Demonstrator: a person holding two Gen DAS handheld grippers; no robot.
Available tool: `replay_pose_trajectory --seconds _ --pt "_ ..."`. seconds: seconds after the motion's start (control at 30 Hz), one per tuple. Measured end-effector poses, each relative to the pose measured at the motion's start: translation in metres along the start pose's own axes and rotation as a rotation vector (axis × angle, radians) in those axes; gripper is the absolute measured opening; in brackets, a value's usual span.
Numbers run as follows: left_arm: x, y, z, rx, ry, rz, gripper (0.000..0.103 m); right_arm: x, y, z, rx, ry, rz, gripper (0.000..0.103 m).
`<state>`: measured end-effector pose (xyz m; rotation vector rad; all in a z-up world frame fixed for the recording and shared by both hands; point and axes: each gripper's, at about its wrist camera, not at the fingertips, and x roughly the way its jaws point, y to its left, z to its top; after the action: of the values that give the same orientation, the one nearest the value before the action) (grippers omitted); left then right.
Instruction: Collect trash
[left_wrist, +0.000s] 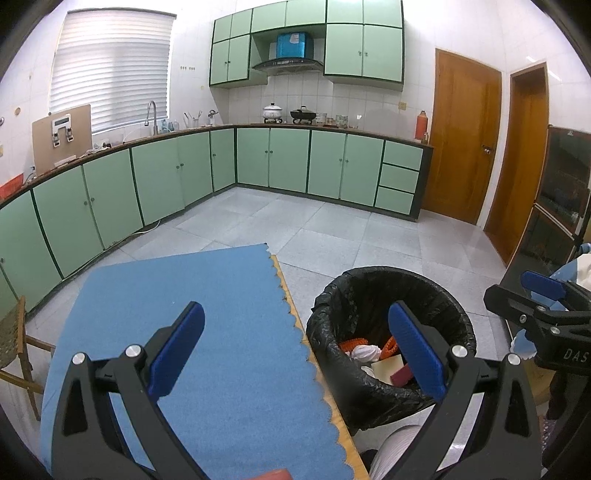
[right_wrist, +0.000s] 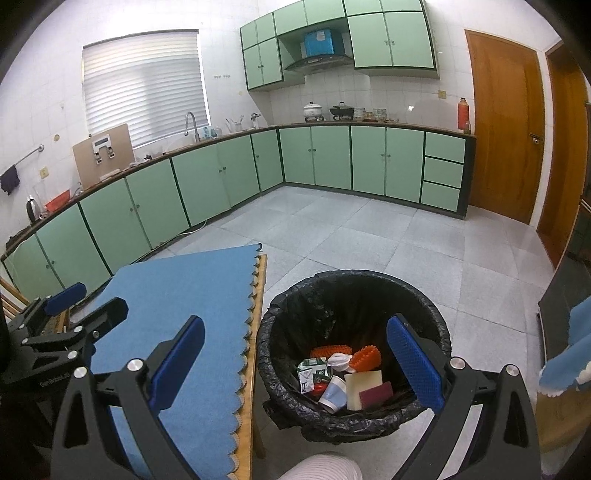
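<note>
A bin with a black liner (left_wrist: 391, 291) (right_wrist: 354, 291) stands on the floor right of the table. Inside lie orange netting (right_wrist: 365, 357), a crumpled white tissue (right_wrist: 340, 360), a green-and-white carton (right_wrist: 310, 371), a blue paper cup (right_wrist: 332, 393), a cream block (right_wrist: 362, 384) and a maroon piece (right_wrist: 376, 394). My left gripper (left_wrist: 295, 347) is open and empty, straddling the table edge and the bin. My right gripper (right_wrist: 295, 358) is open and empty above the bin's near rim. The left gripper also shows in the right wrist view (right_wrist: 70, 306); the right gripper shows in the left wrist view (left_wrist: 543, 291).
A blue scalloped mat (left_wrist: 207, 317) (right_wrist: 184, 310) covers the wooden table. A wooden chair (left_wrist: 14, 343) stands at left. Green cabinets (left_wrist: 258, 162) line the walls across a tiled floor (left_wrist: 332, 229). Wooden doors (left_wrist: 465, 140) at right. A dark cabinet (left_wrist: 561, 199) at far right.
</note>
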<state>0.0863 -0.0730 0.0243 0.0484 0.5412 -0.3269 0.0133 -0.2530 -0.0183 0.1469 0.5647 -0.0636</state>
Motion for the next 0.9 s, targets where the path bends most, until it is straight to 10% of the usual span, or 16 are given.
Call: replay_pose_trajectory --seconds 0.9 --pt "-0.0026 -0.0025 -0.005 -0.001 -0.008 0.004 0.097 0.0024 0.0 -0.0008 -0.002 -0.001 0.007 0.097"
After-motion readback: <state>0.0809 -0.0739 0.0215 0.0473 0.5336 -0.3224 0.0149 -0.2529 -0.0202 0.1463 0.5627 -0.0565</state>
